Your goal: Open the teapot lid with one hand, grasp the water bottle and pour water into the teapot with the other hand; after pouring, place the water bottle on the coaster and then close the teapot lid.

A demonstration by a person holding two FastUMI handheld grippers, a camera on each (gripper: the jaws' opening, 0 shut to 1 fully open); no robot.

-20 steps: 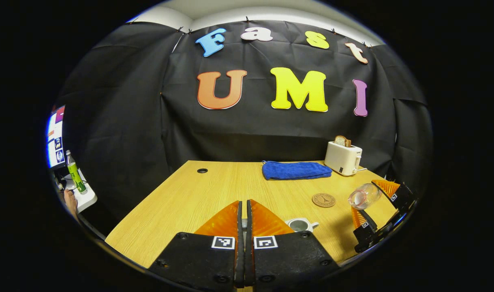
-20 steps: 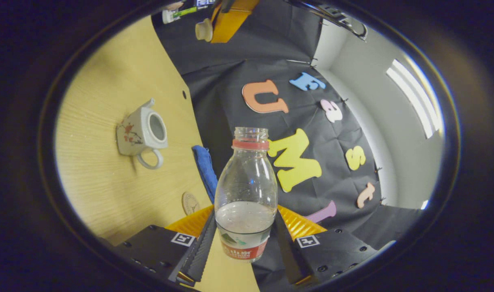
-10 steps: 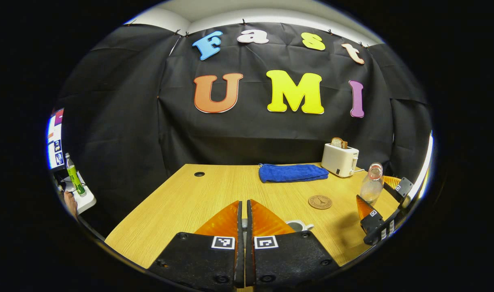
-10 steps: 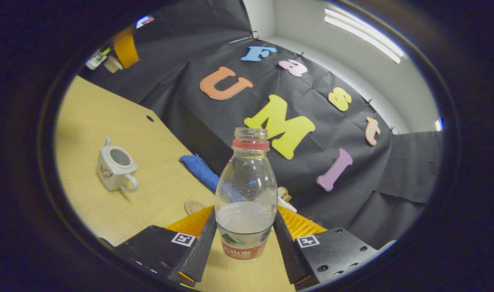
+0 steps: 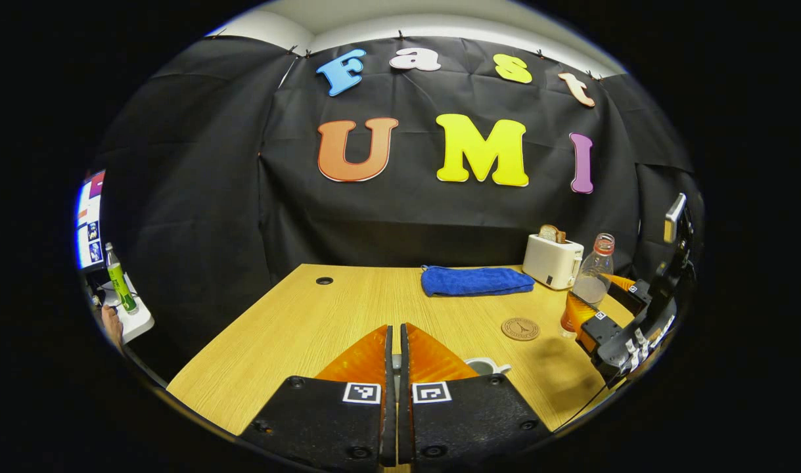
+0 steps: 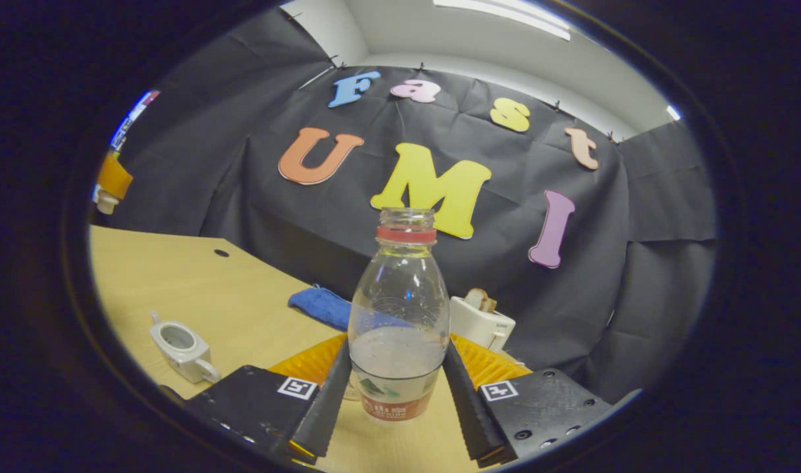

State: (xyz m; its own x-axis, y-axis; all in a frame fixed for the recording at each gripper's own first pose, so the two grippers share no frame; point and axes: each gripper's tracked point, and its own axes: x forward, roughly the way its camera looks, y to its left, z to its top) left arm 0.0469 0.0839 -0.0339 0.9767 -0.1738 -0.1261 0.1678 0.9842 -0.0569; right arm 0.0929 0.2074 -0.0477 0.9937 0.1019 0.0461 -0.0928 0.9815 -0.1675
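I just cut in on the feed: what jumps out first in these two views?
The clear plastic water bottle with the red neck ring, part full and uncapped, stands upright, clamped in the right gripper. On the wooden table, the white lidless teapot sits open at left, the round brown coaster bare beside the bottle.

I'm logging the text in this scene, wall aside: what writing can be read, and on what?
Nothing reads clearly.
On bottle: label blurred.
On coaster: emblem too small.
On left tool and right tool: square code markers, no words.
On green bottle: label too small.
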